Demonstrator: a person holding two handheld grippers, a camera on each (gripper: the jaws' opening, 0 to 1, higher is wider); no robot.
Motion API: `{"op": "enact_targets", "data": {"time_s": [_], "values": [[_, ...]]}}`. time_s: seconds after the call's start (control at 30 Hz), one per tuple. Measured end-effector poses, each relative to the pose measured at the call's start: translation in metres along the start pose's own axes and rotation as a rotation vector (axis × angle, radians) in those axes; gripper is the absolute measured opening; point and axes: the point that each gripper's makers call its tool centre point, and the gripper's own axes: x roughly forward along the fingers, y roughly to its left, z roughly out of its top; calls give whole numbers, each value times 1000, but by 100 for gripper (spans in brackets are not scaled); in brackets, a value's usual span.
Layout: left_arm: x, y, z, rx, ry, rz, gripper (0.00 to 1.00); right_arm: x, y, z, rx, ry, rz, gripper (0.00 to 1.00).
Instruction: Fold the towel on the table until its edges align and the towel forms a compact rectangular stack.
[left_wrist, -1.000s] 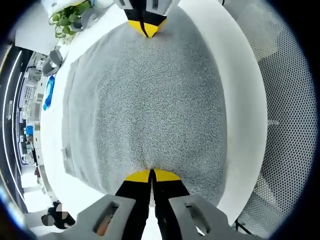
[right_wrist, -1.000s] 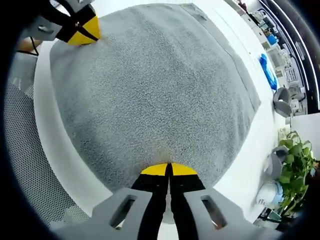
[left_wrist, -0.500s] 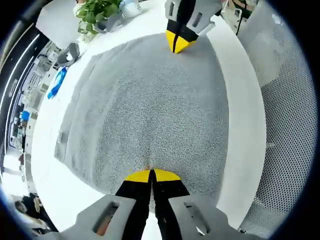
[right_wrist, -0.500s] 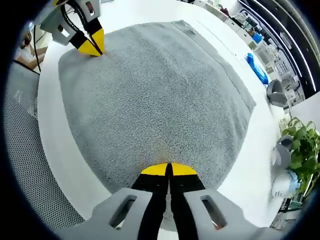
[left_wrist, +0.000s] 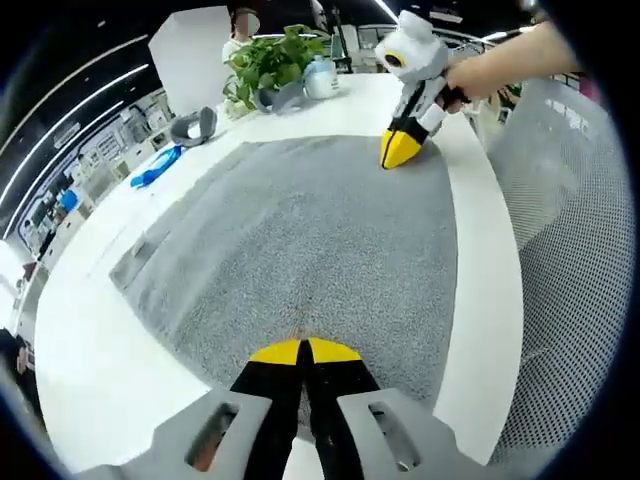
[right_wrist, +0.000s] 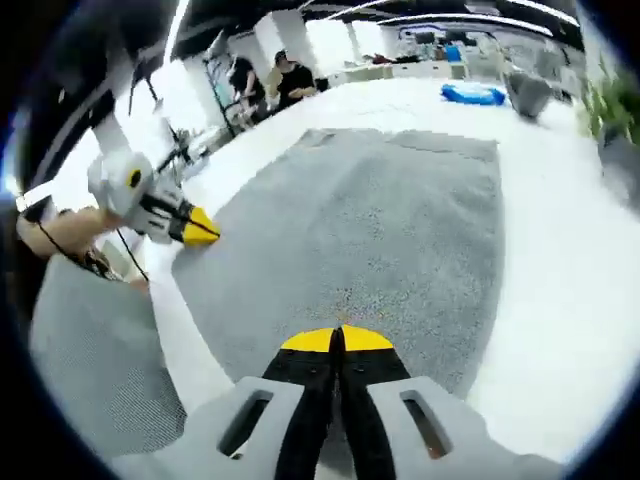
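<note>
Both grippers: left gripper (left_wrist: 304, 351) and right gripper (right_wrist: 338, 340) have yellow-tipped black jaws, grey mounts, and white rounded housing with a yellow spot.

place: open office | cues: long white desks (right_wrist: 400, 95); potted plant (left_wrist: 268, 62); seated people (right_wrist: 290, 75)

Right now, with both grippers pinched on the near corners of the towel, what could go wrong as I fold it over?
The towel is thick, so a corner could slip out of the left gripper or right gripper mid-fold. The far edge lies near the plant and blue item; overshooting might knock them.
</note>
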Motion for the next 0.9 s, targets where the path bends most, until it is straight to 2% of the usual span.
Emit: {"op": "enact_targets", "data": {"time_s": [0.03, 0.07, 0.1, 0.13, 0.2, 0.3, 0.33, 0.37, 0.43, 0.5, 0.57, 0.67, 0.7, 0.77, 0.9], "values": [[-2, 0, -1, -7, 0, -6, 1, -6, -9, -2, -69, -13, -43, 0], [-6, -1, -5, -48, 18, -15, 1, -11, -13, -1, -144, -23, -76, 0], [-10, 1, -10, -71, 32, -6, 1, -17, -14, -5, -231, -3, -102, 0], [-17, 3, -17, -80, 49, 9, 1, -19, -13, -7, -249, 8, -109, 0], [-29, 1, -21, -62, 44, 9, 1, -28, -15, -17, -314, 88, -138, 0], [-42, -13, -18, -27, 7, -36, 1, -41, -15, -26, -545, 232, -171, 0], [-46, -23, -15, 2, -16, -71, 1, -46, -18, -27, -698, 276, -202, 0], [-51, -32, -13, 34, -24, -92, 2, -49, -18, -28, -799, 297, -220, 0], [-55, -39, -13, 74, -25, -91, 3, -53, -16, -37, -881, 363, -206, 0], [-58, -49, -12, 104, -26, -91, 4, -57, -14, -47, -921, 410, -176, 1], [-58, -54, -13, 114, -16, -99, 8, -59, -10, -51, -919, 403, -161, 2], [-57, -55, -21, 169, 28, -94, 12, -62, -13, -54, -926, 409, -167, 3], [-55, -56, -27, 208, 59, -92, 12, -63, -13, -55, -920, 404, -167, 3], [-53, -57, -31, 221, 78, -96, 13, -66, -13, -57, -911, 407, -166, 5], [-53, -55, -32, 212, 72, -95, 14, -67, -14, -61, -920, 412, -167, 9]]}}
